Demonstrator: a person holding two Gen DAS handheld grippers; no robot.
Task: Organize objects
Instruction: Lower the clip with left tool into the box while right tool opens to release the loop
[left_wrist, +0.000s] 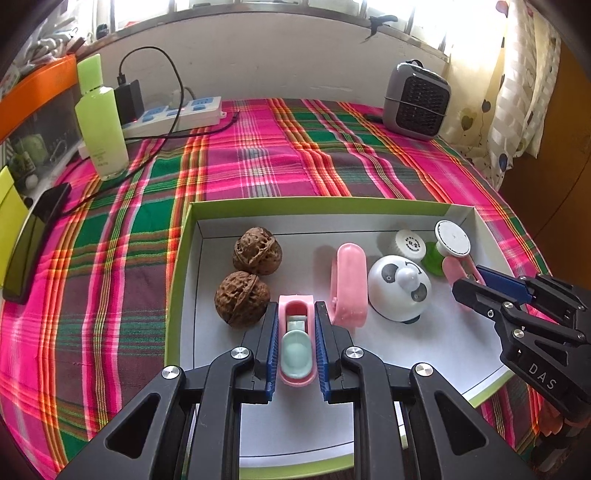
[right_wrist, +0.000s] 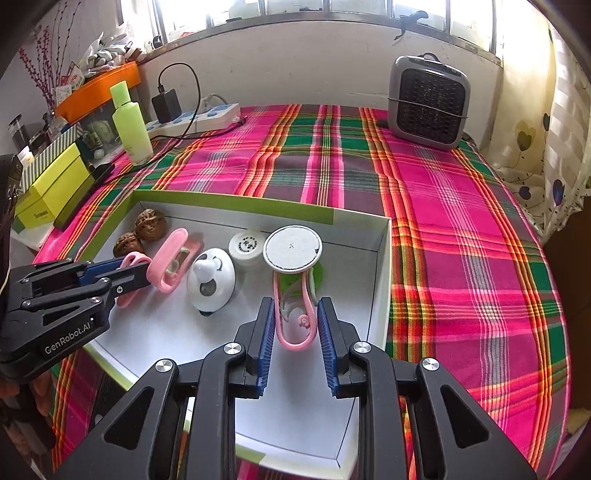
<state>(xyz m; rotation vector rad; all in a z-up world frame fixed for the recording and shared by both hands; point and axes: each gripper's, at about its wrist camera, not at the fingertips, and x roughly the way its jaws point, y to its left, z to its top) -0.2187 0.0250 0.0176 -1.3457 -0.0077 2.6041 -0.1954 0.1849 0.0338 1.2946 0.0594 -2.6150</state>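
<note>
The left gripper (left_wrist: 295, 325) has its fingers clamped on a pink clip (left_wrist: 295, 347) — long axis along the fingers, pointing away toward the box's far wall. The right gripper (right_wrist: 295, 325) holds a pink holder (right_wrist: 295, 317) by its loop, disc end tilted up and away. Both sit inside the white box (right_wrist: 380, 280); its floor nearest the grippers lies bare, and the walnuts (left_wrist: 255, 251) crowd the left wall.

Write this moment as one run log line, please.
left gripper: shut on pink clip | right gripper: shut on pink holder | both over white box
</note>
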